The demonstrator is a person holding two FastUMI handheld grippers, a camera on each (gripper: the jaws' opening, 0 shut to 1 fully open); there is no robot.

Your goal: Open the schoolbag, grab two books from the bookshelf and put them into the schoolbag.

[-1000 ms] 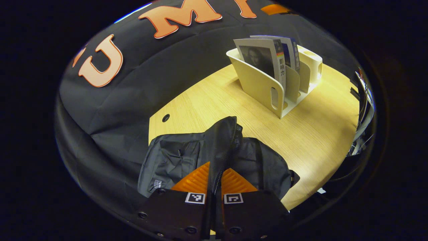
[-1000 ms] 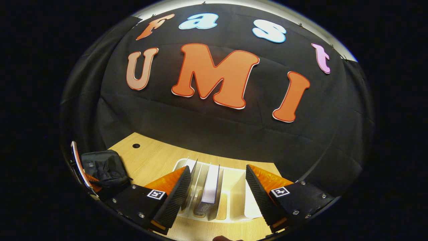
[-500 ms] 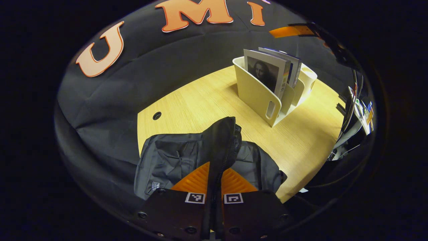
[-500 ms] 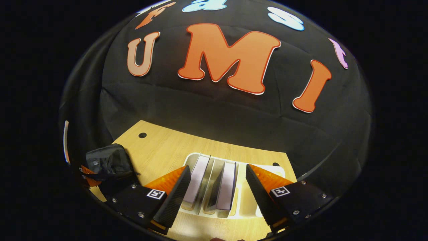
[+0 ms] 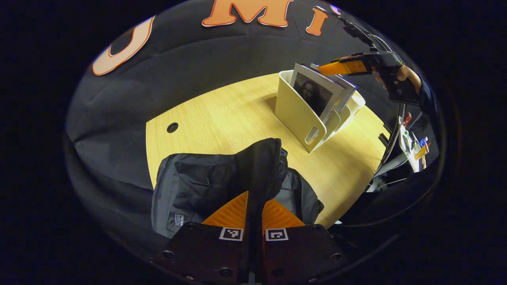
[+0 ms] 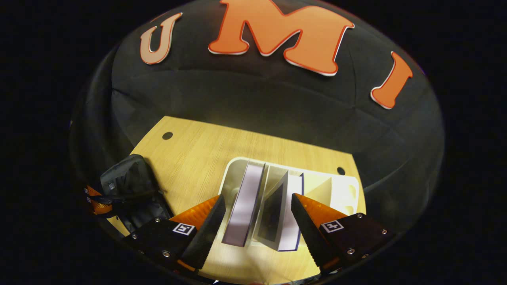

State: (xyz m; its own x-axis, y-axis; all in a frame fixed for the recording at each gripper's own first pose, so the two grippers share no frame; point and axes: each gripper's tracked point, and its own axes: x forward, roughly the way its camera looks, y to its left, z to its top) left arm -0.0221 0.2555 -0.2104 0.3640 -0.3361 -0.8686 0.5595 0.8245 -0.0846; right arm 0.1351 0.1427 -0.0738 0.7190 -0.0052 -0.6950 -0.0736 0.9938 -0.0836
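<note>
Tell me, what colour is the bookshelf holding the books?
Cream-white bookshelf; clearest in the left gripper view.

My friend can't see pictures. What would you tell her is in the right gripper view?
The open right hand-held gripper hangs above two books standing in a white bookshelf on a wooden table. A black schoolbag sits far left.

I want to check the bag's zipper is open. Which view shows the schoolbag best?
The left gripper view: the schoolbag lies close, its zipper edge pinched upright by the left gripper. The right gripper view shows it small, dark and far off.
</note>
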